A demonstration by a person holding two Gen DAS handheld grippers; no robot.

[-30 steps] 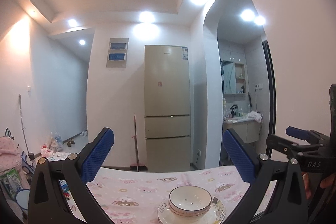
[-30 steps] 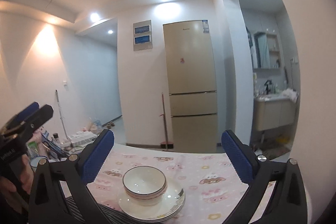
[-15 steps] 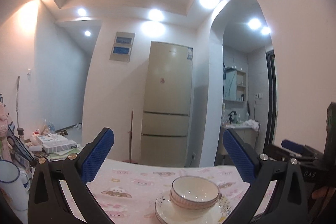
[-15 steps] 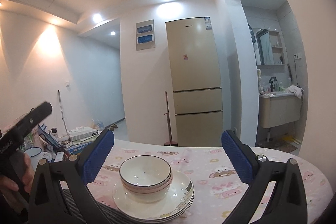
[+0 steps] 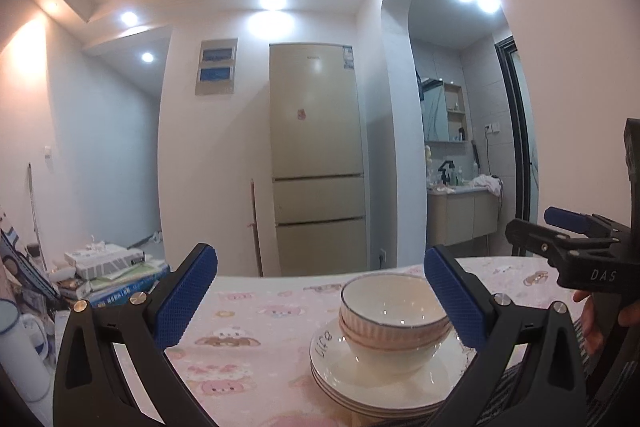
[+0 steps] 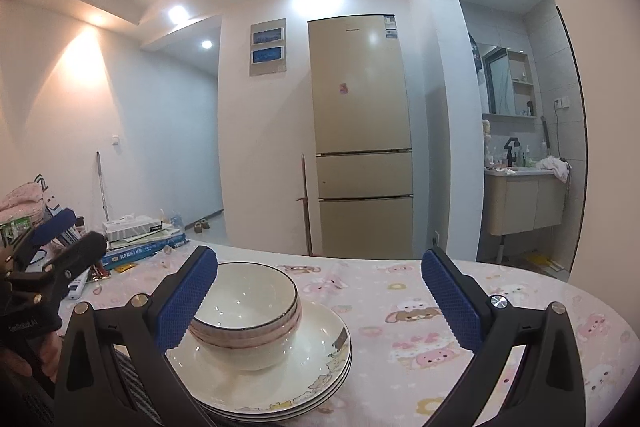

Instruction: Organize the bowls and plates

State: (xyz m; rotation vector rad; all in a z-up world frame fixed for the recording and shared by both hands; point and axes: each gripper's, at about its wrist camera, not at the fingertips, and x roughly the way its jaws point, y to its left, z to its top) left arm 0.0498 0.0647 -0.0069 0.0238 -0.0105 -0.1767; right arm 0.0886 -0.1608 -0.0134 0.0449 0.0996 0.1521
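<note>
Stack sits on the worktop (image 6: pixel 460 291) near its front edge: nested bowls (image 6: pixel 248 311) — looks like three, pink ribbed sides, dark rim line — on top of a pile of white plates (image 6: pixel 304 375), three or so. Worktop has a pink cartoon-print cloth.

Left hand-held gripper (image 5: pixel 320 299): jaws spread wide, nothing between the blue pads. In the left wrist view the bowls (image 5: pixel 394 315) sit just inside its right finger, which overlaps the bowl rim in the picture; can't tell if it touches. Plates (image 5: pixel 360 375) are under the bowls; one has lettering on the rim.

Right hand-held gripper (image 6: pixel 320 299): also wide open, empty. Its left finger overlaps the bowl rim in the right wrist view — contact unclear.

Each gripper shows in the other's camera: the right one at the far right of the left view, a hand (image 5: pixel 600 319) on its handle; the left one at the far left of the right view, with a hand (image 6: pixel 36 355) on it.

Striped dark mat (image 6: pixel 132 379) lies under the near edge of the plates. Stack of books and boxes (image 6: pixel 140 239) at the worktop's left end. Behind: beige fridge (image 6: pixel 360 135), arched doorway to a washbasin cabinet (image 6: pixel 524 203).
</note>
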